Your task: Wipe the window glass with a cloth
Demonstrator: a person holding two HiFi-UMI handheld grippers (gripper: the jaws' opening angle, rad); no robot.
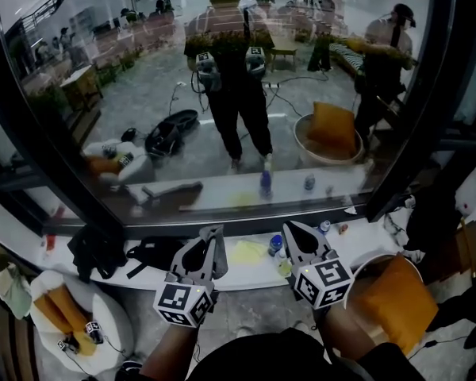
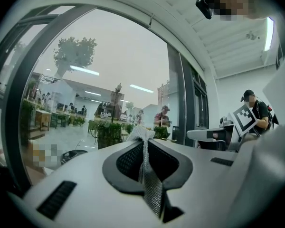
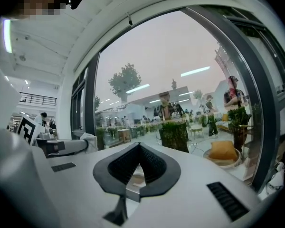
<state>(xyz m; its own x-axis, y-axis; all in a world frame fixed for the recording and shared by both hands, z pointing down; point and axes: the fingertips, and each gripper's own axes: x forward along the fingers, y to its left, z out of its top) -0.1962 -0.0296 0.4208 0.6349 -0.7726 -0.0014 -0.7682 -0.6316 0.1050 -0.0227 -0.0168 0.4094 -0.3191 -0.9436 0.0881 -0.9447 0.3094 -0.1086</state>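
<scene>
In the head view, you hold the left gripper (image 1: pixel 213 235) and right gripper (image 1: pixel 290 228) low, apart from the window glass (image 1: pixel 127 70); wiping looks not yet begun. In the left gripper view, its fingers (image 2: pixel 127 161) pinch the cloth (image 2: pixel 147 175), a strip lying along them with its end pointing at the glass. In the right gripper view, the fingers (image 3: pixel 157 163) are pressed together, apparently empty.

**Dim room, bright glass, heavy fisheye**

From my seat, the head view was dim, black at its curved corners, with reflections crowding the window glass (image 1: pixel 222 94). Both claw views ran brighter, under pale daylight and a ceiling strip light (image 2: pixel 269 32). Straight lines bowed toward the edges. The cloth (image 2: pixel 149 184) mesh showed crisp.
</scene>
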